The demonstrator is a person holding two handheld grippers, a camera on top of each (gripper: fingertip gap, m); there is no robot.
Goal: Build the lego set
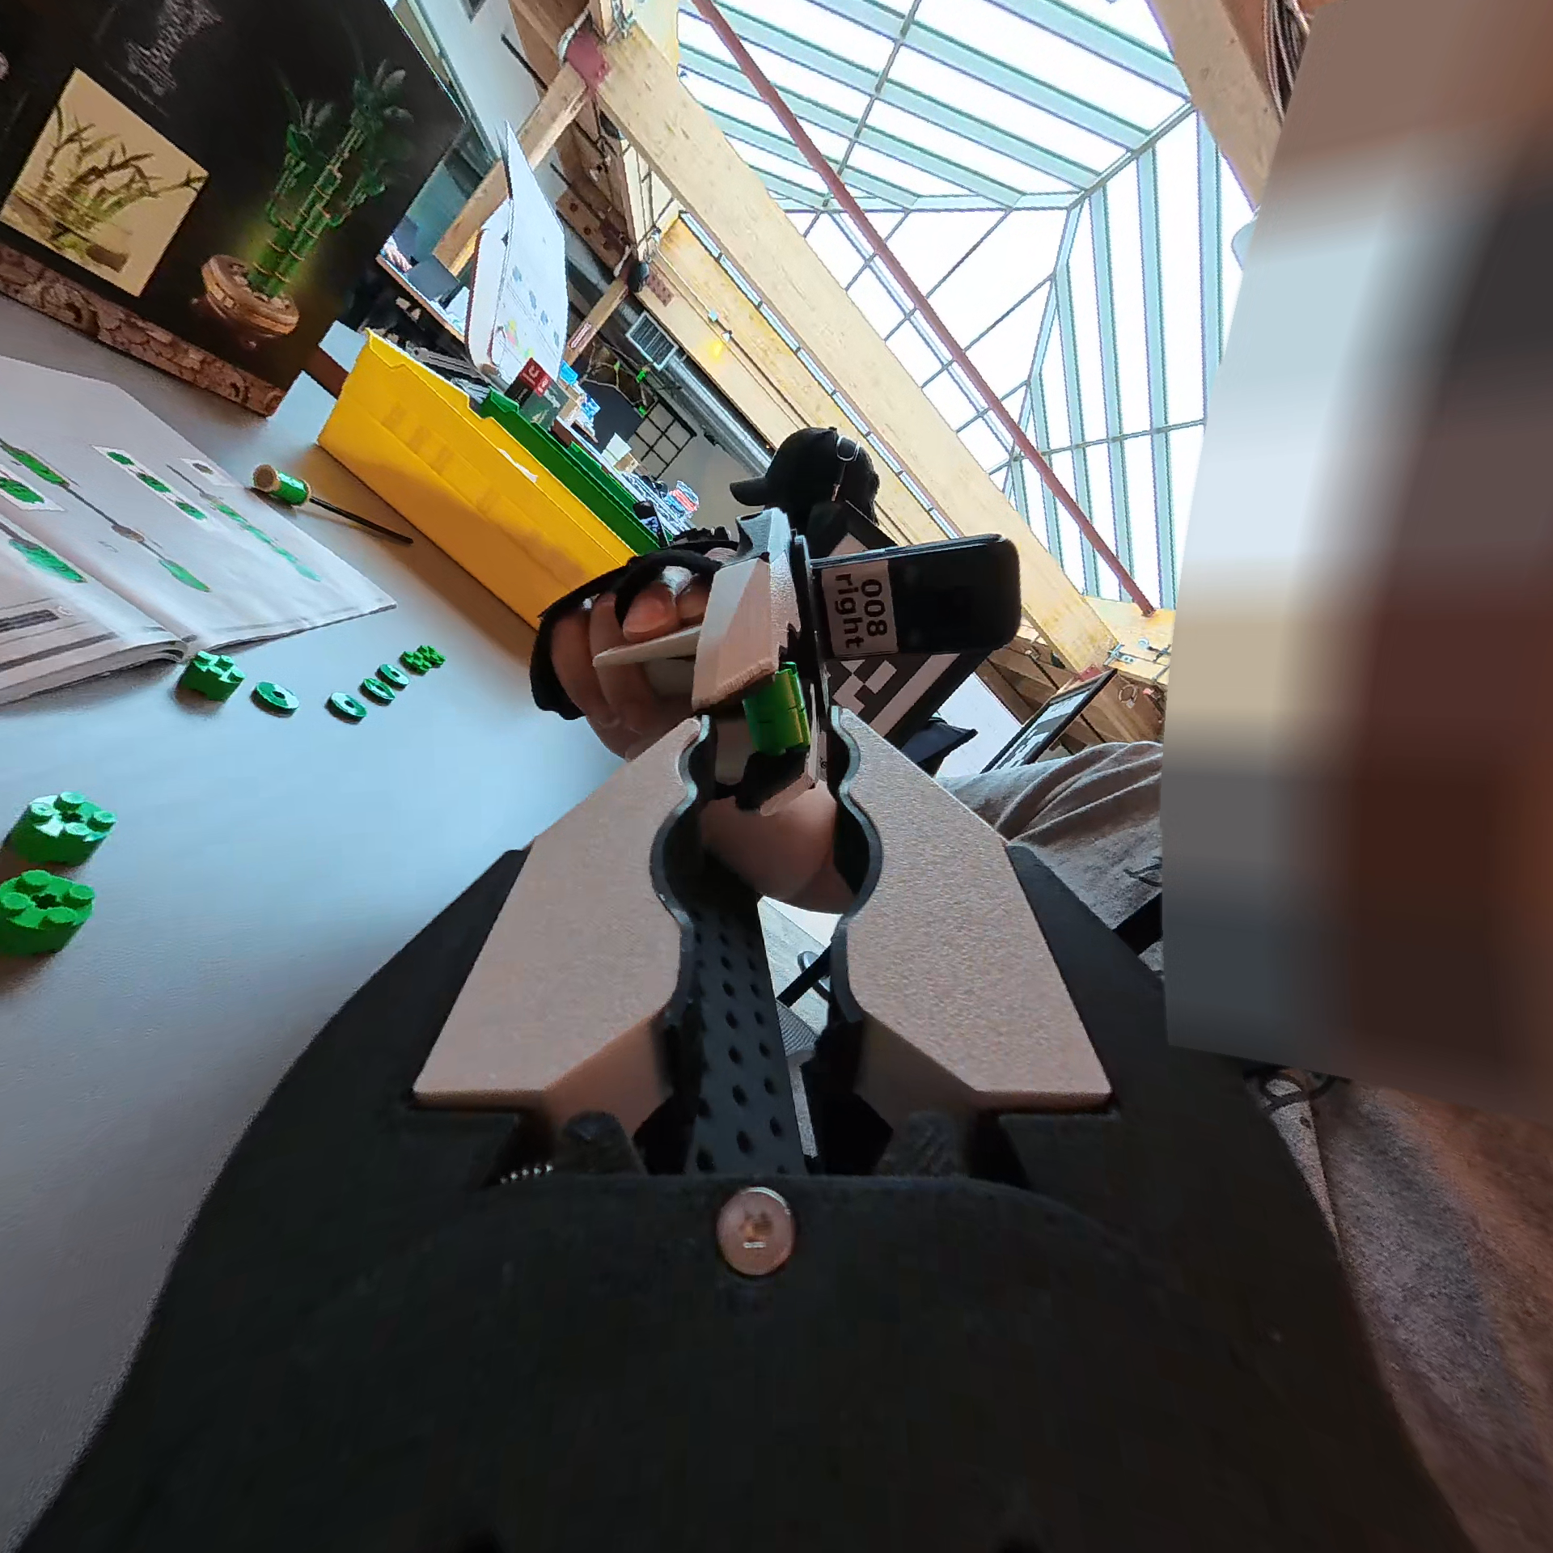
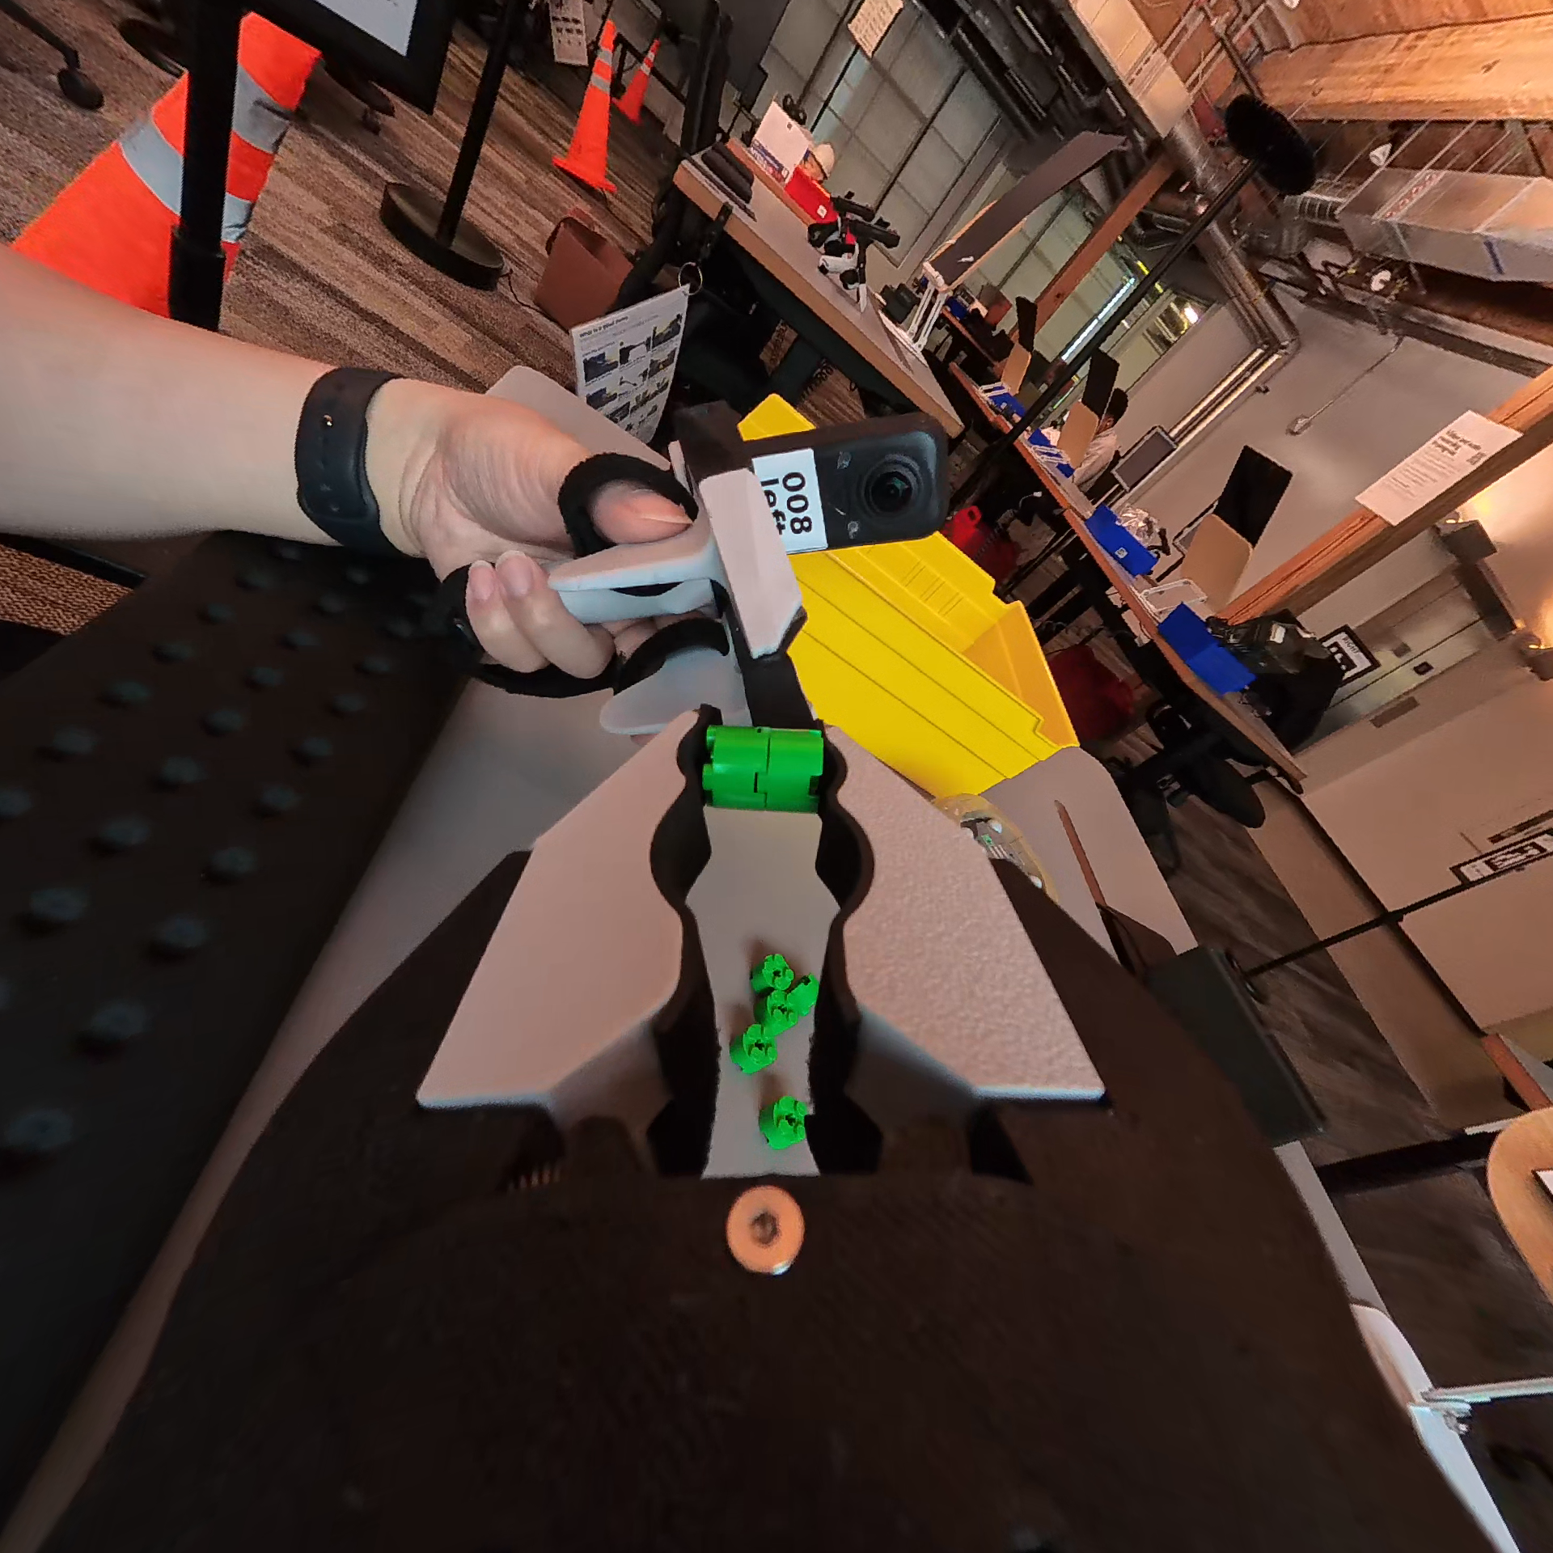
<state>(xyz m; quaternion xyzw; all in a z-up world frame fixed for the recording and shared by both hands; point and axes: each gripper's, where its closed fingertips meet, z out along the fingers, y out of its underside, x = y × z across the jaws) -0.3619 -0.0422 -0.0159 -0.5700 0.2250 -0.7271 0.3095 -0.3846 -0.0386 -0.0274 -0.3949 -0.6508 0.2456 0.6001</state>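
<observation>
A short green stack of round Lego bricks (image 2: pixel 763 769) sits crosswise between the tips of my right gripper (image 2: pixel 763 739), which is shut on it in the air above the grey table (image 2: pixel 756 924). In the left wrist view the same stack (image 1: pixel 777 714) shows in the far right gripper (image 1: pixel 769 702). My left gripper (image 1: pixel 773 731) is open, and its tips stand either side of the stack and the right fingertips. In the right wrist view the left gripper (image 2: pixel 777 702) reaches the stack from behind. I cannot tell whether it touches.
Loose green round bricks (image 1: pixel 59 828) and flat round plates (image 1: pixel 275 696) lie on the table (image 1: pixel 294 840) by the open instruction booklet (image 1: pixel 126 546). A yellow bin (image 1: pixel 471 479), the set's box (image 1: pixel 193 168) and a green piece on a black rod (image 1: pixel 281 485) are farther back. Several green bricks (image 2: pixel 781 1000) lie below. Left and right tips are no more than a few centimetres apart.
</observation>
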